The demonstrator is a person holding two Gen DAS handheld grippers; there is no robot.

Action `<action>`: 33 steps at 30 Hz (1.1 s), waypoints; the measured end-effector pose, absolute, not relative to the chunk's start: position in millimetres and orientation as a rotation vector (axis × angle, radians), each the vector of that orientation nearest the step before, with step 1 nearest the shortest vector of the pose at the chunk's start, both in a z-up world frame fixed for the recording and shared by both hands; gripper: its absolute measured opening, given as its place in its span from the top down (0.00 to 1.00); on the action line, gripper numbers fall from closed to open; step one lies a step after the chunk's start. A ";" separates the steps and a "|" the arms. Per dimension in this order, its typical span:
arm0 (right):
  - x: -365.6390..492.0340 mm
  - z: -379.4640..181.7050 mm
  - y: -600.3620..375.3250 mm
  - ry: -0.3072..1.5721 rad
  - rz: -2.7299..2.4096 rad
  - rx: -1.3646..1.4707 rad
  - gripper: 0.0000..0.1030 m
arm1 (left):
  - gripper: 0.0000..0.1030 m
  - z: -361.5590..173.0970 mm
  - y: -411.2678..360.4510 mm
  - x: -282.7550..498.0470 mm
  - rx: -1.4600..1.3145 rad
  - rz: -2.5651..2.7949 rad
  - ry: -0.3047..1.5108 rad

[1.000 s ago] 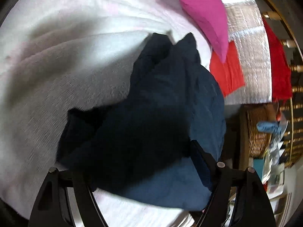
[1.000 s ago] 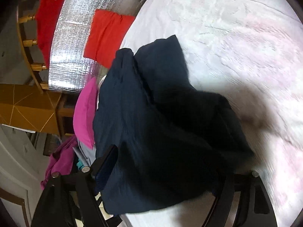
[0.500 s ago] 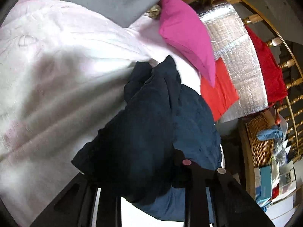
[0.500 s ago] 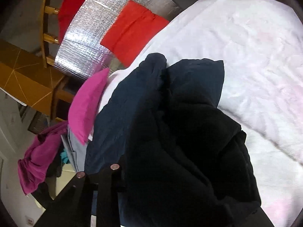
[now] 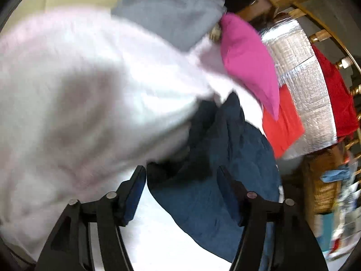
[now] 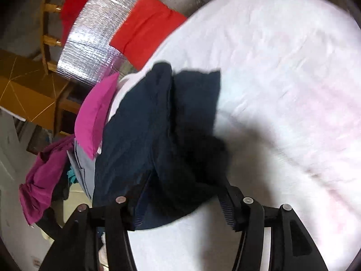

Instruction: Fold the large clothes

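Left tongs [image 5: 180, 176] spread, just reopened, nothing pinched; navy garment [image 5: 225, 158] bunched on white bedspread [image 5: 67, 90] just ahead, between the tips. Right tongs [image 6: 185, 187] likewise spread, reopened, pads off the cloth. Magenta pillow [image 5: 250, 63] beyond.

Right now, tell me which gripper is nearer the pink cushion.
Left, probably. The pink cushion lies past the navy garment, ahead-right of the left gripper; from the right gripper it sits far left.
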State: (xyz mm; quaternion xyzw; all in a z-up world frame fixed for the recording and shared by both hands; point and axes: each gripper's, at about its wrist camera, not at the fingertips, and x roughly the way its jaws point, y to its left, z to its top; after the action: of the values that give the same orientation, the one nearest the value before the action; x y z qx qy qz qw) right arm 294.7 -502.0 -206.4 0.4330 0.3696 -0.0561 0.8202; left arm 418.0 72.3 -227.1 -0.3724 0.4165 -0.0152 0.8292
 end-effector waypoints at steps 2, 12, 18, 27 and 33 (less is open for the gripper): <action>287.7 -192.2 -506.4 0.737 -0.171 0.855 0.33 | 0.33 -214.3 74.0 405.4 -0.720 -0.009 0.821; 338.7 -225.5 -499.6 0.848 -0.177 0.801 0.42 | 0.24 -240.1 36.7 434.5 -0.489 -0.011 0.991; 329.2 -202.2 -482.7 0.745 -0.205 0.677 0.66 | 0.24 -241.2 33.1 442.0 -0.479 0.003 0.992; 325.7 -220.3 -489.0 0.851 -0.246 0.701 0.55 | 0.22 -238.5 30.8 436.3 -0.396 0.035 1.008; 307.1 -163.5 -487.1 0.703 -0.270 0.605 0.44 | 0.22 -194.1 8.6 406.5 -0.221 0.057 0.804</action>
State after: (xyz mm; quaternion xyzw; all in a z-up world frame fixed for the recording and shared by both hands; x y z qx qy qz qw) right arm 307.1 -487.1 -163.5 0.2908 0.3379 -0.1297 0.8857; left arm 406.5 8.6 -194.1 -0.1073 0.3904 0.0276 0.9139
